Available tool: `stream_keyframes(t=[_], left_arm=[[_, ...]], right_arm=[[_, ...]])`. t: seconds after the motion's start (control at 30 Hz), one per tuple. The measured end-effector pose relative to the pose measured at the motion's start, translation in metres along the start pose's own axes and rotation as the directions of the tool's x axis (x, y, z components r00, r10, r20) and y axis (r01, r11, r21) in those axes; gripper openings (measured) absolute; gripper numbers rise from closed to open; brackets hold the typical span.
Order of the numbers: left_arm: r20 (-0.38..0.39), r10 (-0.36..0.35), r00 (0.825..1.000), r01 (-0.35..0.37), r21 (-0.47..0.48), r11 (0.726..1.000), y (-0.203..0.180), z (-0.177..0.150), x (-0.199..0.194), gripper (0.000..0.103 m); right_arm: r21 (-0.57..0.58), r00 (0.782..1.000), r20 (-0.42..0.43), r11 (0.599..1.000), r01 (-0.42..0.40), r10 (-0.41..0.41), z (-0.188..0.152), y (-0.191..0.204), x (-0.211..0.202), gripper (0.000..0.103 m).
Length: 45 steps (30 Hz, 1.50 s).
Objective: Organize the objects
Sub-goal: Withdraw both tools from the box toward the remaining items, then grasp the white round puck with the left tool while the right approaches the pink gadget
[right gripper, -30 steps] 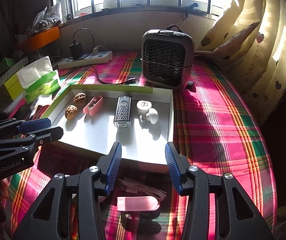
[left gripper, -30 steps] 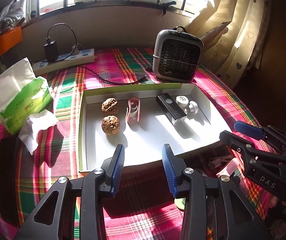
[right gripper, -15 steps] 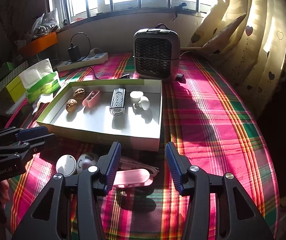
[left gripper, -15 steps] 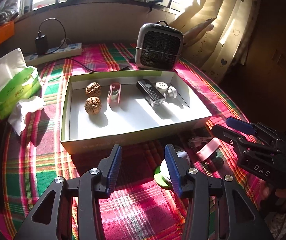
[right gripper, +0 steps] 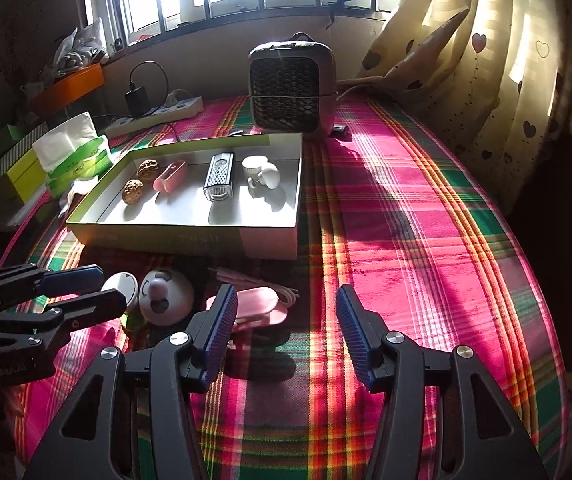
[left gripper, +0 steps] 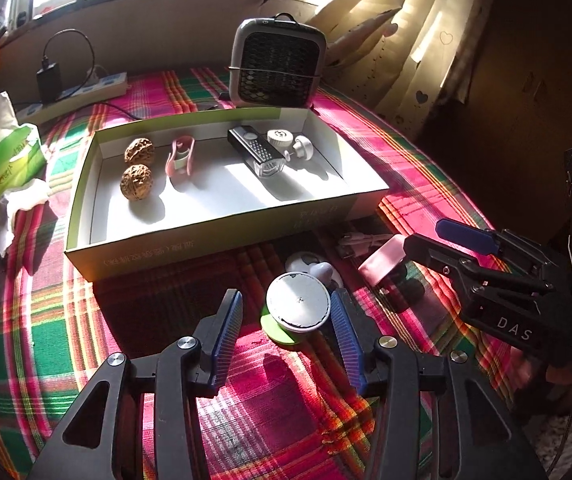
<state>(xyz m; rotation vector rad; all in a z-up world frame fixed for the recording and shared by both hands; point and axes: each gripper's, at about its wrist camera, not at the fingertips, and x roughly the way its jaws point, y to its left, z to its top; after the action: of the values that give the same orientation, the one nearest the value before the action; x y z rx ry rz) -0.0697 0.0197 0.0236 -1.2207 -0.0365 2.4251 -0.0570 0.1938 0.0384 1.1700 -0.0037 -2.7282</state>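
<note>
Both tongs have pulled back from the white cardboard box (left gripper: 222,236); left tongs (left gripper: 288,328) spread around the round white-lidded container (left gripper: 298,306), right tongs (right gripper: 286,334) spread, empty.

tablecloth (left gripper: 46,320): woven plaid cloth | box (left gripper: 214,240): matt cardboard | walnuts (left gripper: 137,182): rough, wrinkled shell | round cap (left gripper: 298,306): smooth white plastic

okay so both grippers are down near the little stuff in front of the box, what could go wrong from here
1. The left gripper is open with the round white disc sitting off-centre, close to one of its fingers; closing may push it sideways rather than clamp it.
2. A white round gadget sits right behind the disc, so it could get nudged.
3. The right gripper is open near the pink case and its cable, close to the left gripper; the two might collide.
</note>
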Motion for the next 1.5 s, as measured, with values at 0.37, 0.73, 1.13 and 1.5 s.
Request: stream_keyframes(t=[0.37,0.73,1.13,1.5], left_arm=[[-0.024,0.010,1.000,-0.010,-0.020,1.000,0.001,0.000,0.013,0.044],[-0.011,0.054,0.999,-0.054,-0.049,0.997,0.015,0.001,0.009,0.037],[-0.015,0.087,0.996,-0.088,-0.089,0.992,0.032,-0.002,0.007,0.037],[-0.021,0.070,0.997,-0.071,-0.096,0.993,0.034,-0.003,0.009,0.037]], right_arm=[[0.008,1.000,-0.012,1.000,-0.005,0.005,-0.001,0.001,0.003,0.053],[0.012,1.000,-0.021,1.000,-0.017,0.017,-0.003,0.004,0.004,0.053],[0.051,0.999,-0.031,0.999,-0.009,0.011,0.000,0.019,0.017,0.062],[0.040,0.996,-0.064,0.997,0.065,-0.062,-0.005,0.017,0.021,0.062]])
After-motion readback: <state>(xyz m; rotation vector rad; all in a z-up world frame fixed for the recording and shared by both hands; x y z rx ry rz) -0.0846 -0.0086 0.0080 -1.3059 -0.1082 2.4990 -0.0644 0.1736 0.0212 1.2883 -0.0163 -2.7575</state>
